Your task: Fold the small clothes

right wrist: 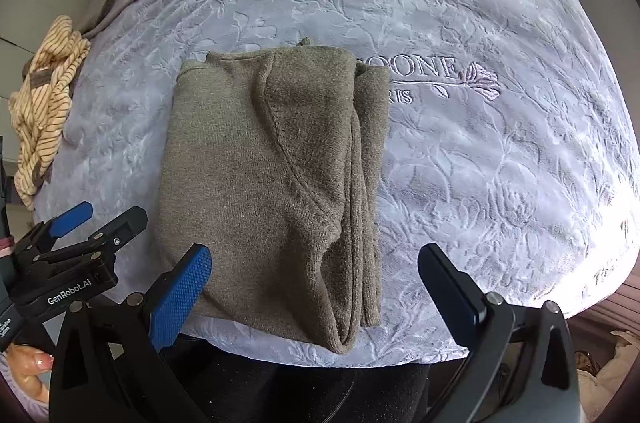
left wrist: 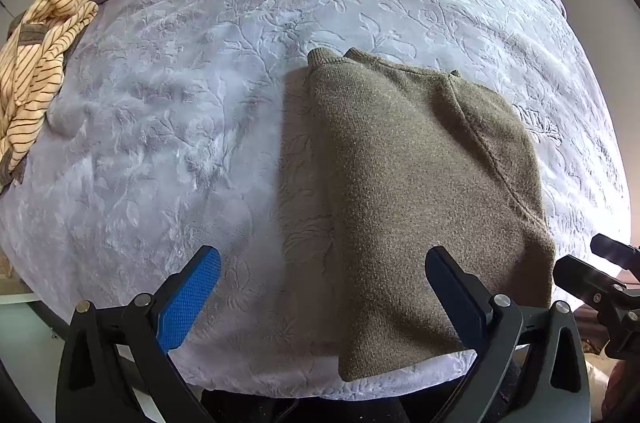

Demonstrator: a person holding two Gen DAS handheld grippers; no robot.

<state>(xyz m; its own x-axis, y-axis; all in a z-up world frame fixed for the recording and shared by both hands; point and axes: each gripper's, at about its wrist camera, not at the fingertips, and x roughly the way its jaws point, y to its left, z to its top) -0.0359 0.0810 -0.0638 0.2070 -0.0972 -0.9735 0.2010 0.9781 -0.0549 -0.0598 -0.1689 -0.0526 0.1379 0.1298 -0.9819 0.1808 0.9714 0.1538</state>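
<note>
Lilac embossed blanket covers the bed. At its left edge lies a crumpled striped top. Left gripper hovers wide, empty, at the near edge. Beside it, the folded olive sweater lies flat. Right gripper hovers wide, empty, over the sweater's near end.

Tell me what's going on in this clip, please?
A person with a tool in each hand is folding clothes on a bed covered by a pale embossed blanket. An olive sweater lies folded into a narrow stack near the bed's front edge. The left tool and right tool hover open above it, gripping nothing. A striped garment sits crumpled at the far left.
</note>
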